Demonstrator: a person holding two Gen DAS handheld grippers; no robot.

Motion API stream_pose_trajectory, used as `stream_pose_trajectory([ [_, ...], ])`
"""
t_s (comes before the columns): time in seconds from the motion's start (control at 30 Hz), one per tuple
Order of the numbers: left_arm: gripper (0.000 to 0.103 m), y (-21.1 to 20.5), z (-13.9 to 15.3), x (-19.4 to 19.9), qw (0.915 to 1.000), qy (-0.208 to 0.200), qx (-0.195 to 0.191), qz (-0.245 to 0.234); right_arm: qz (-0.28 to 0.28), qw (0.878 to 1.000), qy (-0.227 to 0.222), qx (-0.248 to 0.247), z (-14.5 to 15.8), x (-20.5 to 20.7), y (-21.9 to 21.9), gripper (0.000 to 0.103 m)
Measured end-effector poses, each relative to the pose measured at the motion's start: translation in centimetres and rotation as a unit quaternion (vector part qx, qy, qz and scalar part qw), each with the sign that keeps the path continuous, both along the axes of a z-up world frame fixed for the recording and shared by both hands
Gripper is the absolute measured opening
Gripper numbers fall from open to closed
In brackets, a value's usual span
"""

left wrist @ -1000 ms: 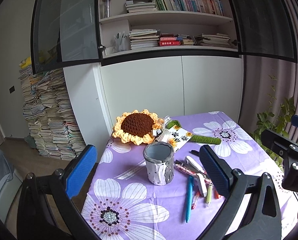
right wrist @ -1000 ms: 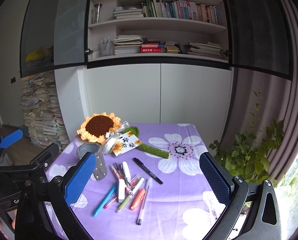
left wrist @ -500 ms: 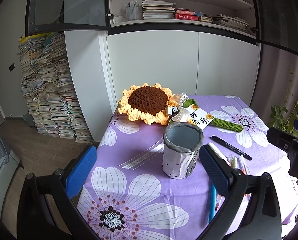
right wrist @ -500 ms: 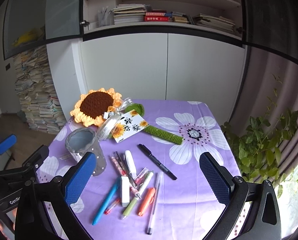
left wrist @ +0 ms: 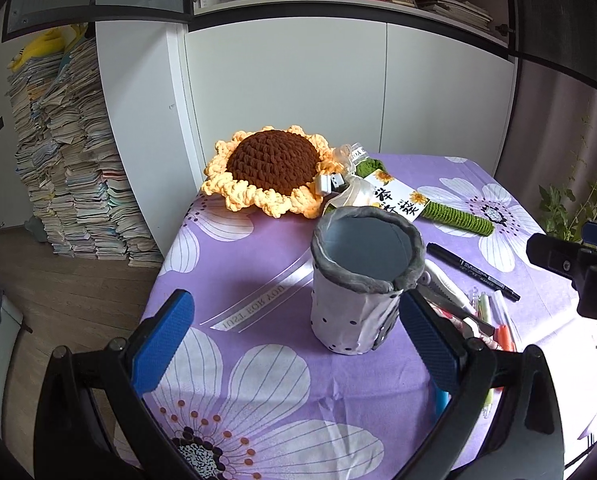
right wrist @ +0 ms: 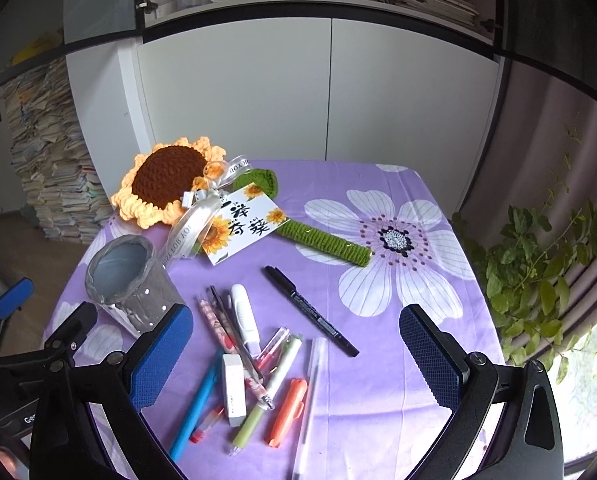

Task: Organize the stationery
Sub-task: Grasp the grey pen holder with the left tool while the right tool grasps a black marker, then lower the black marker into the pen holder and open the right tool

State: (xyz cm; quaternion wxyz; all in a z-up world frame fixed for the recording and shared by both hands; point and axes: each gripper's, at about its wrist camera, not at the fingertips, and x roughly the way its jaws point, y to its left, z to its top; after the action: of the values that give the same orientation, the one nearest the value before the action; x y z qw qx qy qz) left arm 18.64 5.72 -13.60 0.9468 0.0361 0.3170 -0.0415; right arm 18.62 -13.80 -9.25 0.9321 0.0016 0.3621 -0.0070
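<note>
Left gripper (left wrist: 294, 340) spread wide, pen cup (left wrist: 364, 276) upright between its fingers, not touching. Right gripper (right wrist: 296, 354) also spread, above pens (right wrist: 254, 364) scattered on counter (right wrist: 378, 380) beside the cup.

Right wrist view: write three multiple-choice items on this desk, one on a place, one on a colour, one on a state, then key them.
1. Where does the black marker lie?
A. in the pen holder
B. on the tablecloth, right of the other pens
C. on the sunflower

2. What colour is the highlighter among the pens?
A. orange
B. black
C. purple

3. How is the pen holder?
A. tipped over
B. full of pens
C. upright and empty

Key: 1 B, it lies flat on the tablecloth; 2 A, its body is orange; 3 C, its grey inside shows no pens.
</note>
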Motion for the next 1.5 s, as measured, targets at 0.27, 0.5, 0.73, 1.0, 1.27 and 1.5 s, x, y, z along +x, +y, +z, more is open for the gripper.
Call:
stream_pose_trajectory([
  [0.27,0.102,-1.7,-2.0,1.6,0.9988,0.009,-0.001,-0.049,0.005,0.998,0.054,-0.022,-2.3,3.8,-0.7,0.076],
  [0.5,0.101,-1.9,-2.7,2.8,0.9977,-0.005,-0.021,-0.064,0.067,0.988,0.138,-0.009,-5.3,9.3,-1.7,0.050],
  [0.73,0.083,-1.8,-2.8,3.0,0.9972,-0.008,-0.028,-0.068,0.153,0.970,0.186,-0.021,-6.9,12.8,-0.4,0.046],
  [1.0,0.068,-2.4,-3.3,2.9,0.9962,-0.007,-0.013,-0.086,0.181,0.960,0.203,-0.068,-8.4,14.3,1.8,0.030],
  [1.27,0.068,-2.3,-3.4,2.7,0.9956,-0.010,-0.013,-0.092,0.186,0.958,0.198,-0.092,-8.3,14.7,2.9,0.017],
  [1.5,0.068,-2.3,-3.6,2.8,0.9955,-0.004,-0.016,-0.093,0.158,0.977,0.130,-0.054,-3.0,12.5,1.9,0.016],
])
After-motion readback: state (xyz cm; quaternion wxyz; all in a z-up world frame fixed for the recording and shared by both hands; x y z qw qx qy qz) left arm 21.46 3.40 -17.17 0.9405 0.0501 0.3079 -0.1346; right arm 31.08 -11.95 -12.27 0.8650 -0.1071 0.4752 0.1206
